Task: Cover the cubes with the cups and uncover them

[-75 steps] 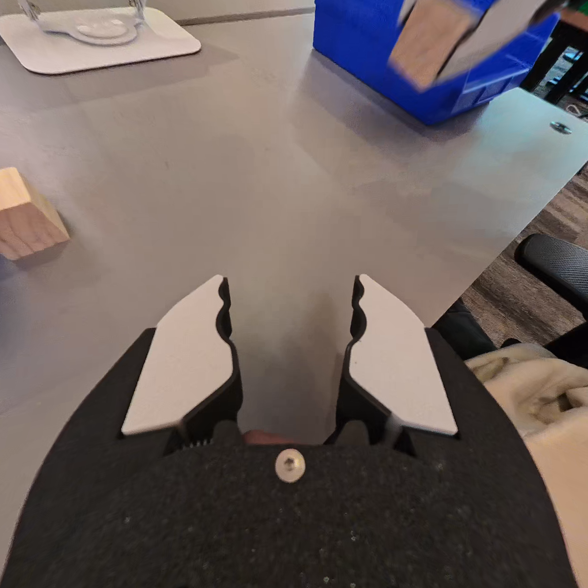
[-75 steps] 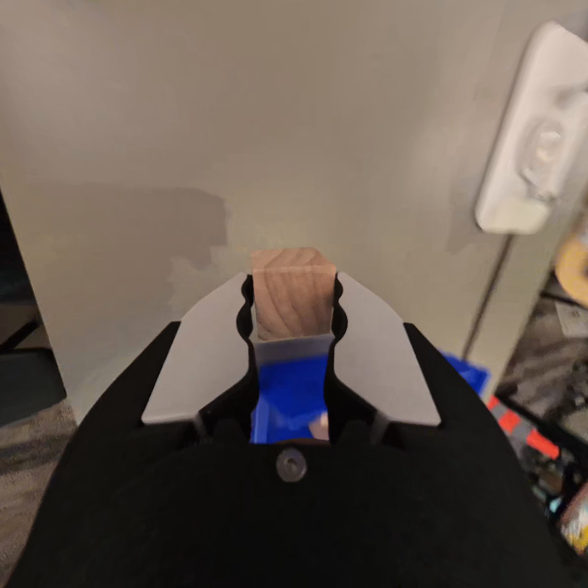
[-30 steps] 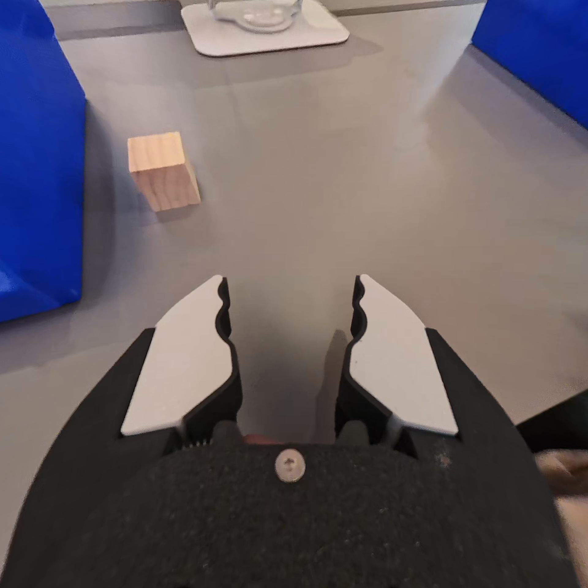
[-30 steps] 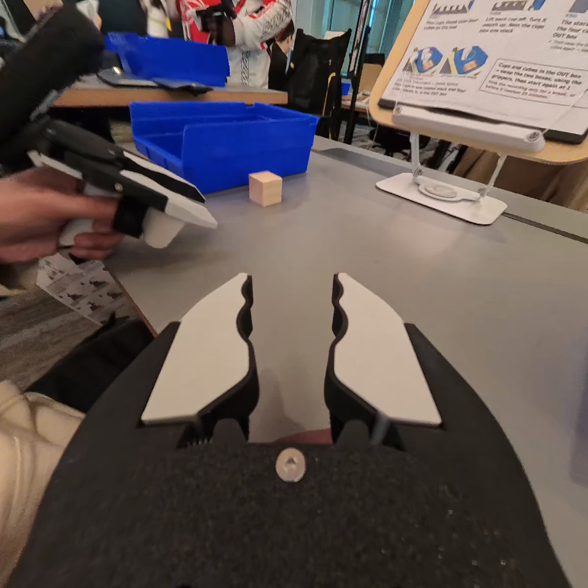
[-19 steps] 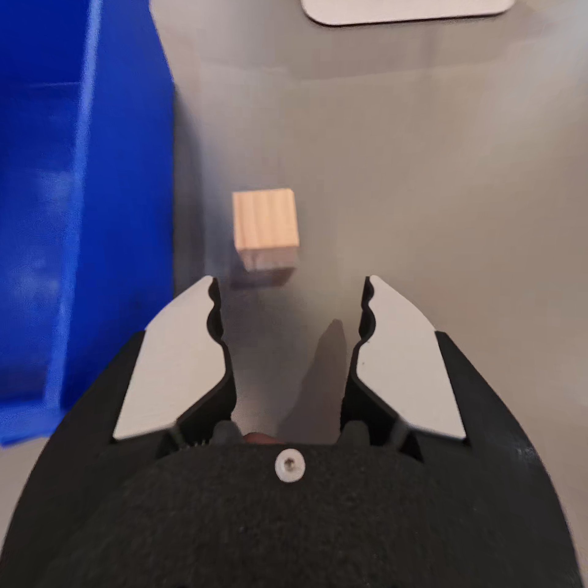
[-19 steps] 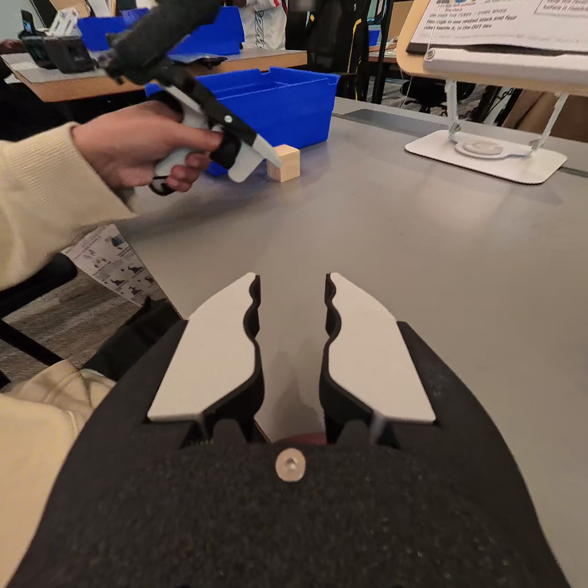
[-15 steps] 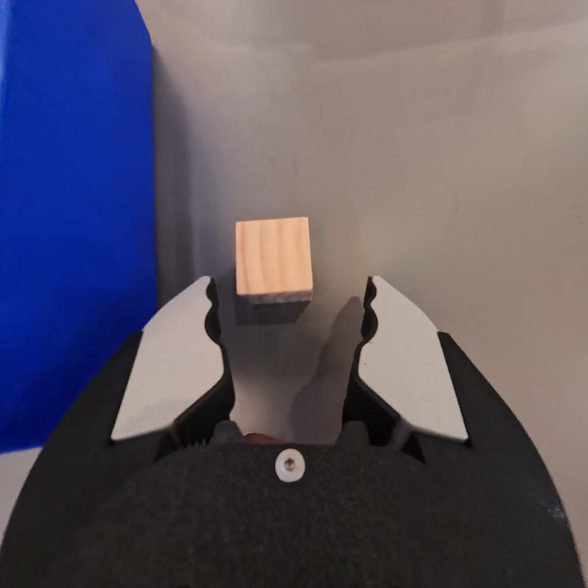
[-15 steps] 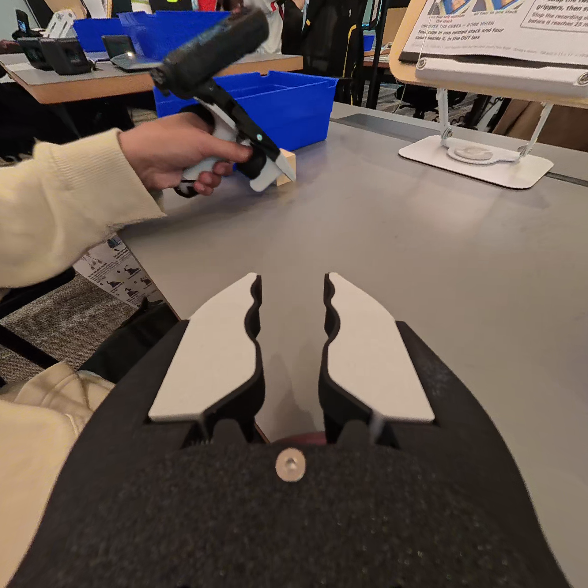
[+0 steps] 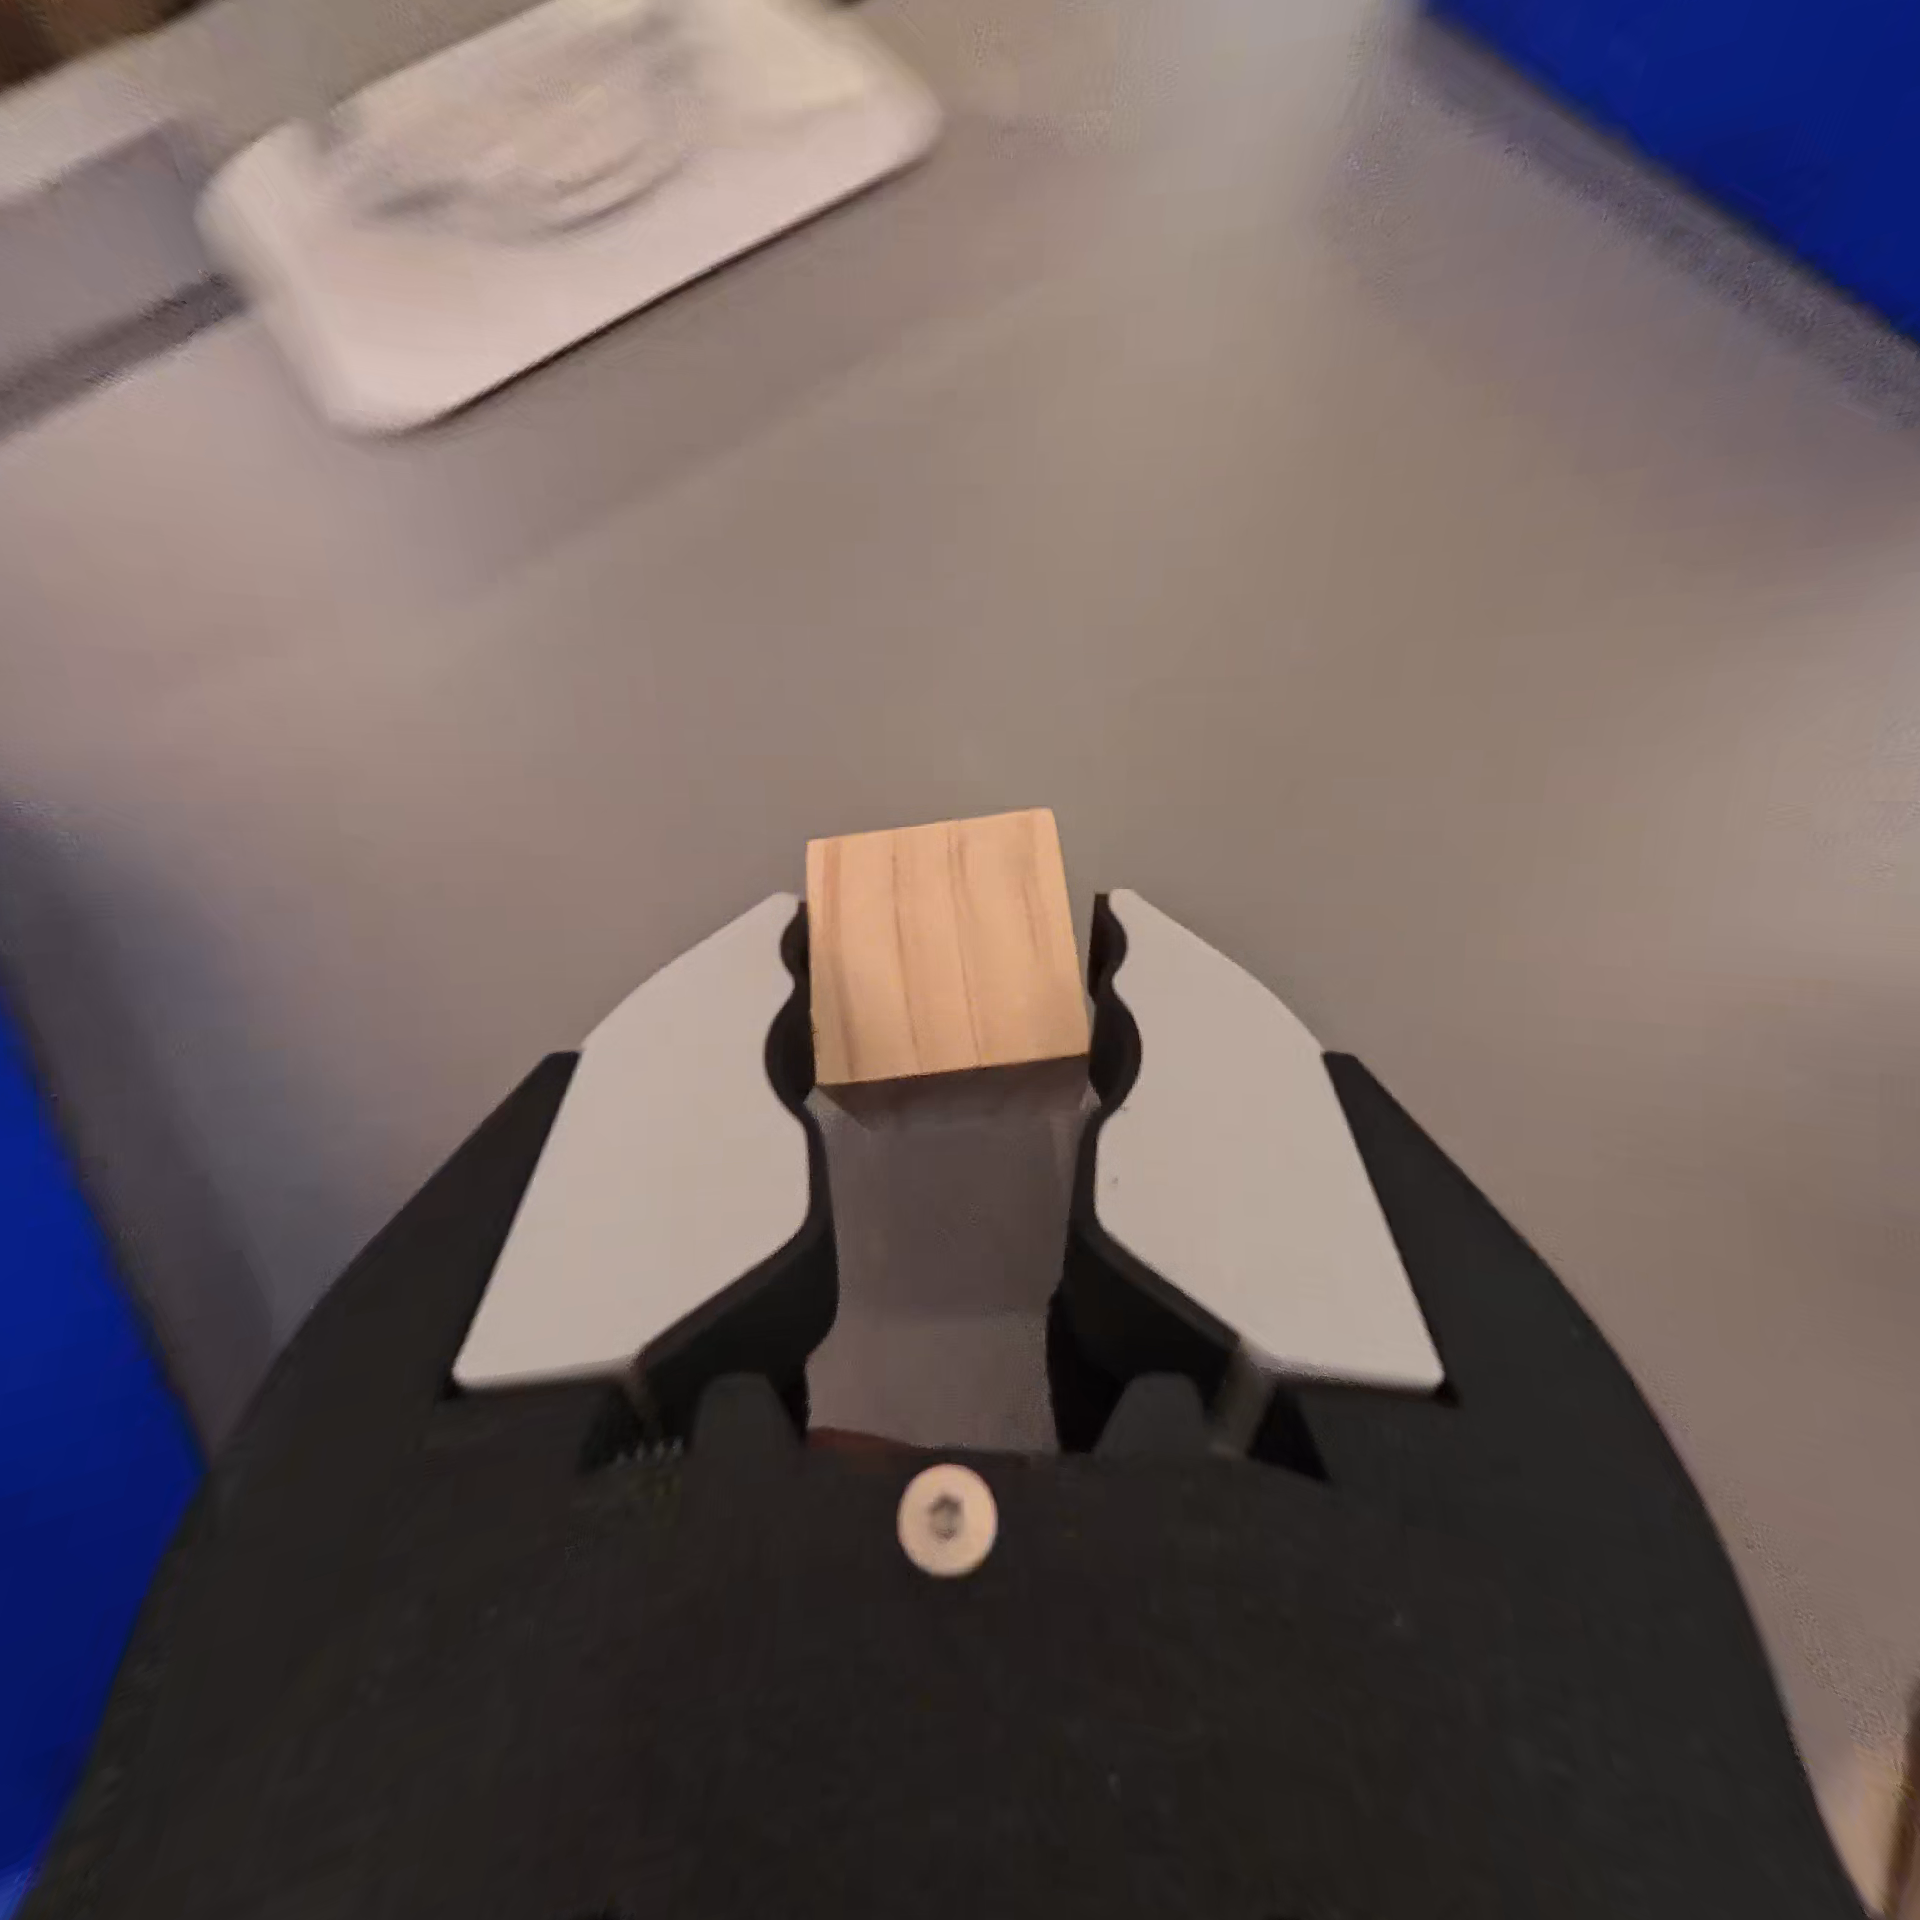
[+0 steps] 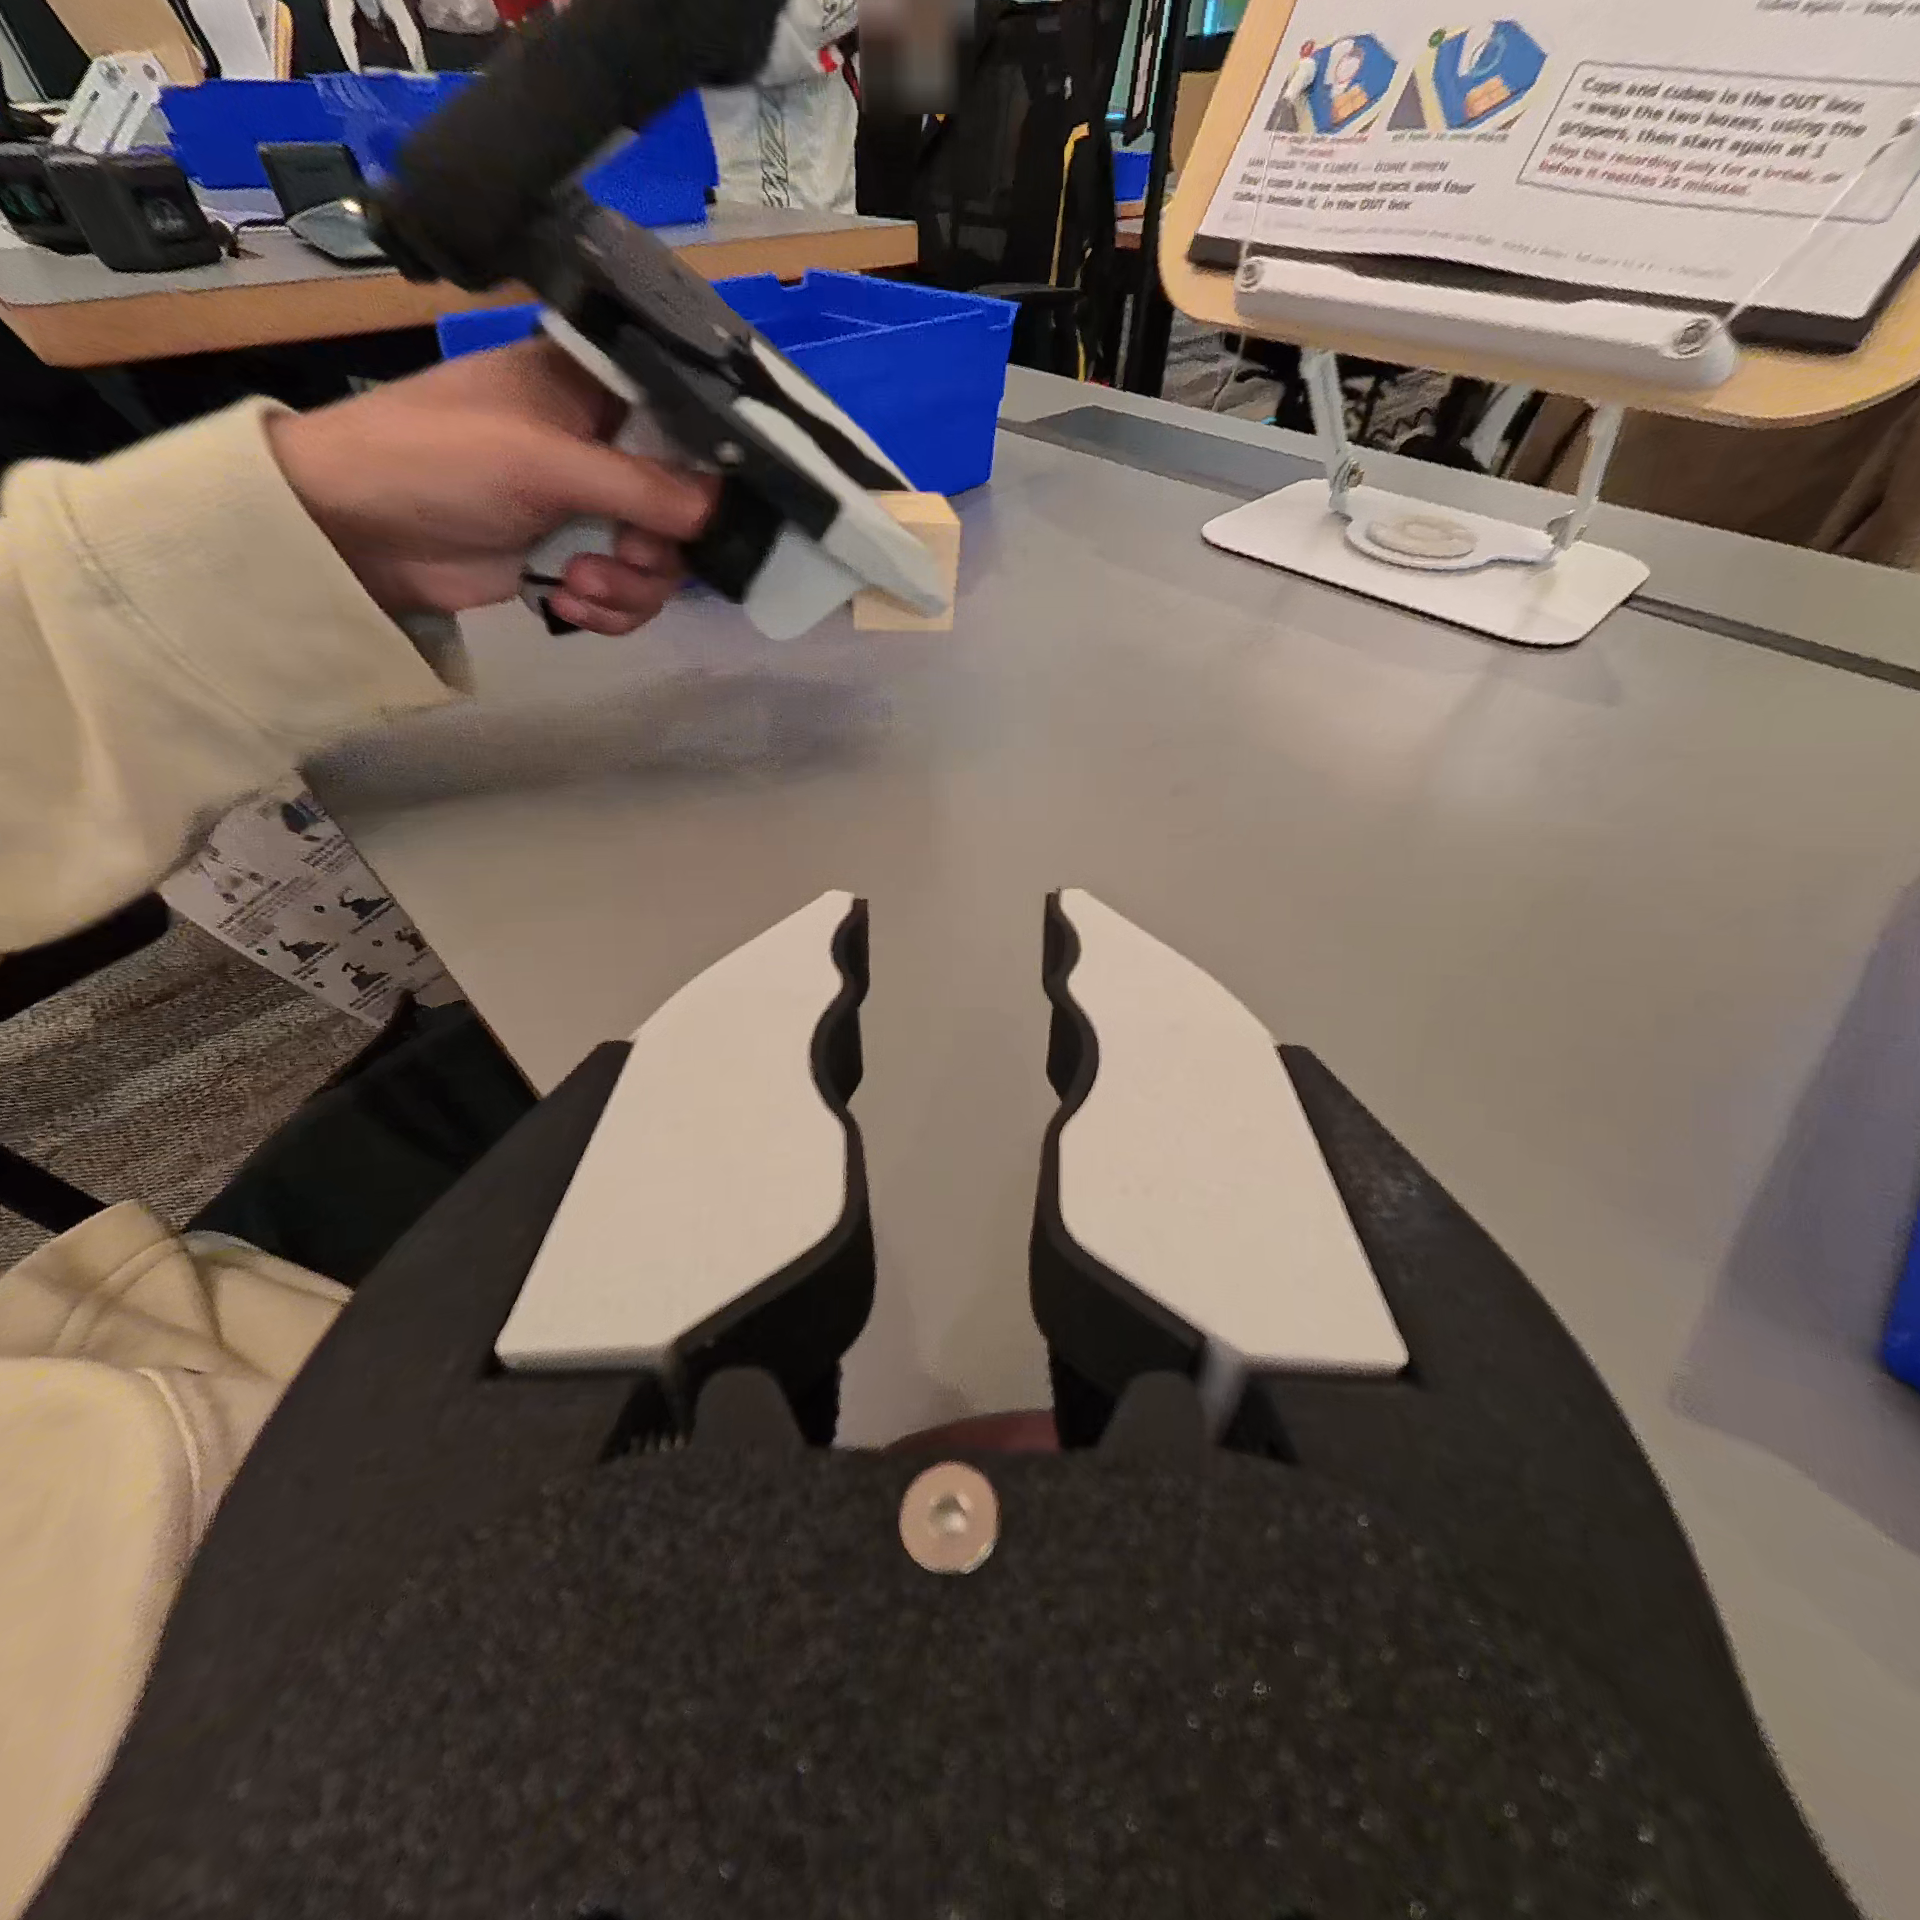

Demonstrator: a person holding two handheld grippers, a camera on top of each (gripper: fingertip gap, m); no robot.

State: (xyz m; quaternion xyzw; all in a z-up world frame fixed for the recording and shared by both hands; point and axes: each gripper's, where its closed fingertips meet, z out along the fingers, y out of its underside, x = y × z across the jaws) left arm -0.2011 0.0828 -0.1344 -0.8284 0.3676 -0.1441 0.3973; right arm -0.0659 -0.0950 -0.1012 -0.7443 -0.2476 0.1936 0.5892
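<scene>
My left gripper (image 9: 948, 909) is shut on a light wooden cube (image 9: 945, 966), gripped by its two side faces at the fingertips. In the right wrist view the left gripper (image 10: 894, 582), held by a hand in a cream sleeve, carries the cube (image 10: 920, 525) just above the grey table (image 10: 1351, 883), near a blue bin (image 10: 894, 384). My right gripper (image 10: 953, 902) is open with a narrow gap and empty, low over the table's near edge. No cups are in view.
A white stand base (image 10: 1434, 561) holds a sheet board (image 10: 1558, 156) at the back right; it also shows in the left wrist view (image 9: 561, 218). Blue bins sit at the left (image 9: 62, 1299) and far right (image 9: 1714, 135). The floor and a printed sheet (image 10: 301, 914) lie left of the table.
My left gripper moved onto the cube beside the blue bin, shut on it and raised it, swinging toward the stand. My right gripper stayed put, with its jaws a little closer.
</scene>
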